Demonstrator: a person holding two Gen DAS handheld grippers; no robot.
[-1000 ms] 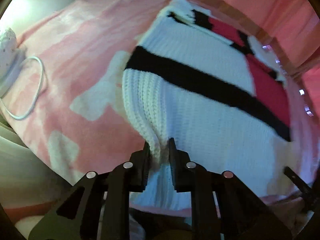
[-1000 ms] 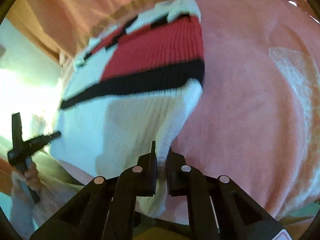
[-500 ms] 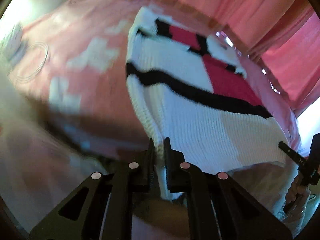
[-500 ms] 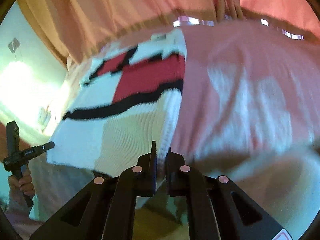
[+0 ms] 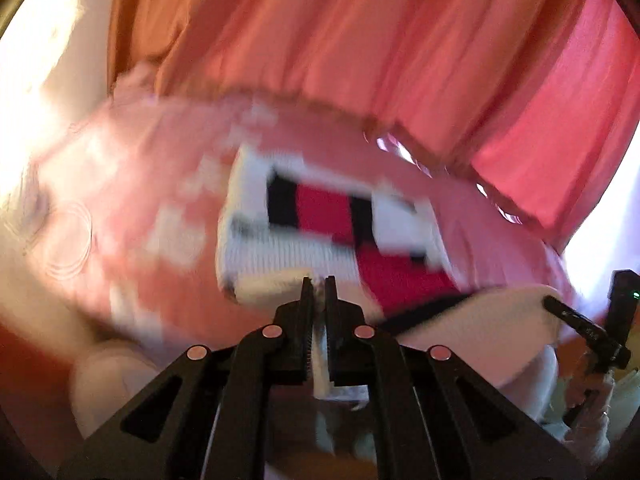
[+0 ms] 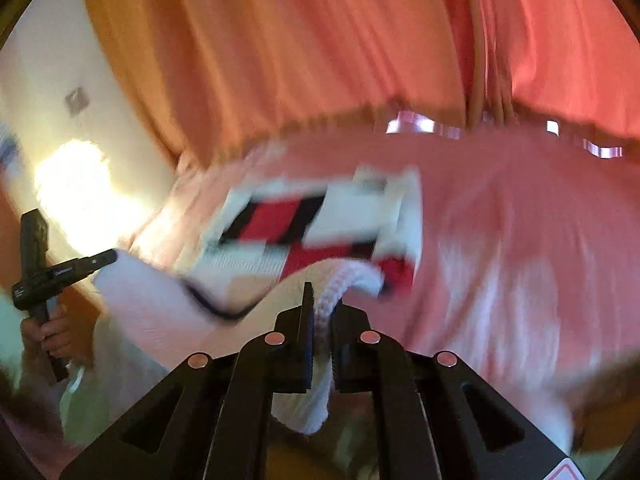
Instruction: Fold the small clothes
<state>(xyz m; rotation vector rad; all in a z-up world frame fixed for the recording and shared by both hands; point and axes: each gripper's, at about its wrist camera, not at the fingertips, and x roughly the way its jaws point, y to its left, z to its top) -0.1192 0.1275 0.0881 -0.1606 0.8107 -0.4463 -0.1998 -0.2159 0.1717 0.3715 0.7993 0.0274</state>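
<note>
A white knitted sweater [image 5: 280, 256] with black stripes and a red panel lies on a pink bedspread [image 5: 152, 184]. My left gripper [image 5: 319, 286] is shut on the sweater's white hem and holds it lifted over the garment. My right gripper [image 6: 323, 300] is shut on the hem's other corner, and the sweater [image 6: 320, 220] curls up from the bed toward it. The near half is raised and doubled over the far half. Each view shows the other gripper at its edge: the right gripper [image 5: 580, 328] in the left wrist view, the left gripper [image 6: 52, 272] in the right wrist view. Both views are motion-blurred.
Pink-orange curtains [image 6: 320, 60] hang behind the bed. A white cable loop [image 5: 68, 240] lies on the bedspread at the far left. A pale wall with a switch plate [image 6: 76, 100] stands left of the curtains.
Both grippers have lifted the hem and carried it forward over the sweater toward the collar. The visible flat part has shrunk to the far half. The views now tilt up to the curtains.
</note>
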